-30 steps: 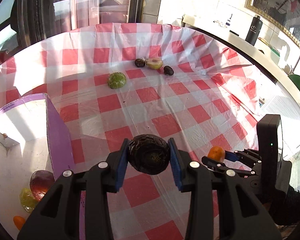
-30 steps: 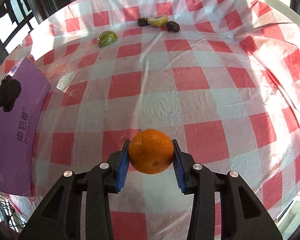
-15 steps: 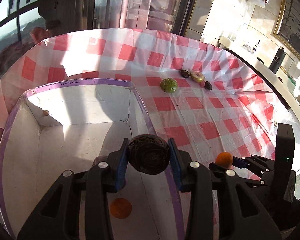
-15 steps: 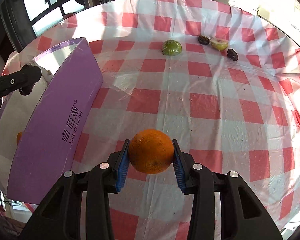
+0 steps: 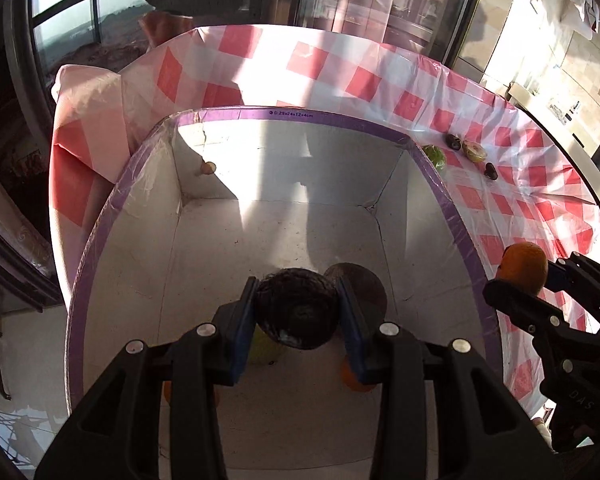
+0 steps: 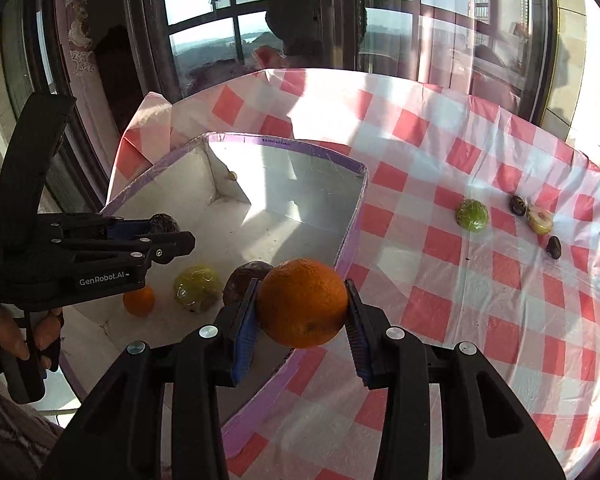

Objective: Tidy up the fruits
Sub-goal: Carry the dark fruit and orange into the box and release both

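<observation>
My left gripper (image 5: 298, 312) is shut on a dark wrinkled fruit (image 5: 296, 306) and hangs over the inside of the purple-rimmed white box (image 5: 292, 114). My right gripper (image 6: 302, 314) is shut on an orange (image 6: 302, 302) above the box's near right wall (image 6: 350, 236). In the right wrist view the left gripper (image 6: 168, 230) shows from the side with its dark fruit (image 6: 164, 222). On the box floor lie a small orange (image 6: 139, 300), a yellow-green fruit (image 6: 196, 288) and a brown fruit (image 6: 242, 280). In the left wrist view the right gripper (image 5: 530, 276) holds the orange (image 5: 524, 266).
On the red-and-white checked cloth (image 6: 440, 280) lie a green fruit (image 6: 472, 216), two small dark fruits (image 6: 518, 205) (image 6: 554, 247) and a cut pale fruit (image 6: 540, 219). Windows stand behind the table. A hand (image 6: 16, 336) grips the left tool.
Both grippers have swung left toward the box with their fruits. The left one went from over the cloth to over the box's inside; the right one rose and reached the box's wall.
</observation>
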